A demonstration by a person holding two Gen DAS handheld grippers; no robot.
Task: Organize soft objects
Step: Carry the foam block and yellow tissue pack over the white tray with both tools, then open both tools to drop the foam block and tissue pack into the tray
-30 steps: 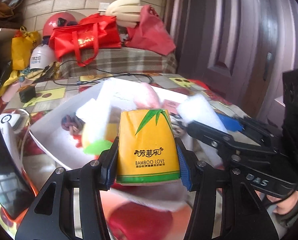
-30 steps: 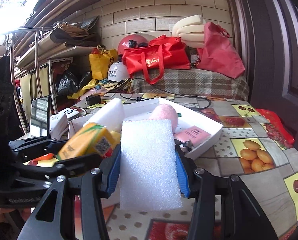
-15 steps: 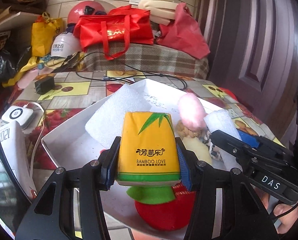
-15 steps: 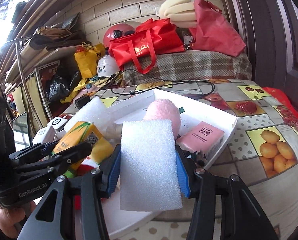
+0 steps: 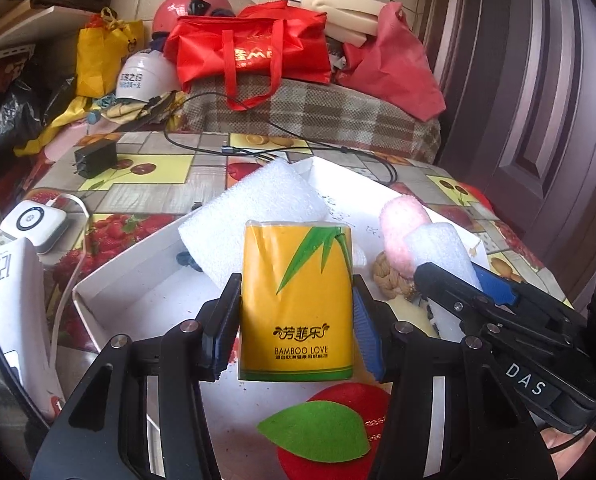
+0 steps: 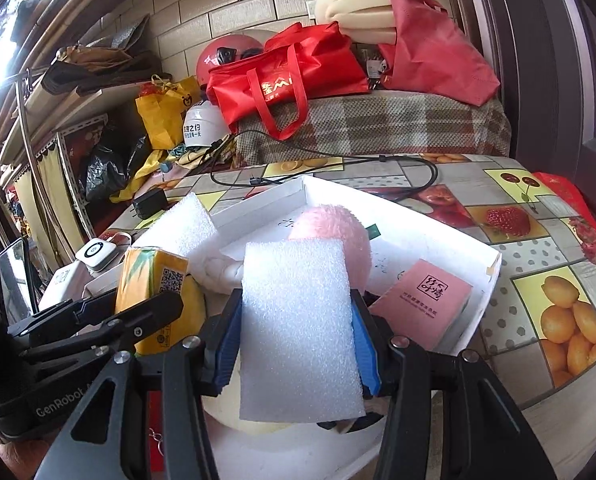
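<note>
My left gripper holds a yellow tissue pack upright above the white tray; its jaws are opening slightly, with the pads still against the pack's sides. Just to the right, my right gripper is shut on a white foam sheet over the same tray. In the tray lie a second foam block, a pink plush, a pink tissue packet, a braided rope knot and a red felt apple with a green leaf.
The tray sits on a fruit-patterned tablecloth. A black charger, a black cable and a white device lie behind and left of it. Red bags and helmets pile up on the bench behind; a dark door stands to the right.
Both grippers have moved forward together over the tray, each still gripping its object. The tray and its contents now sit closer and lower in both views.
</note>
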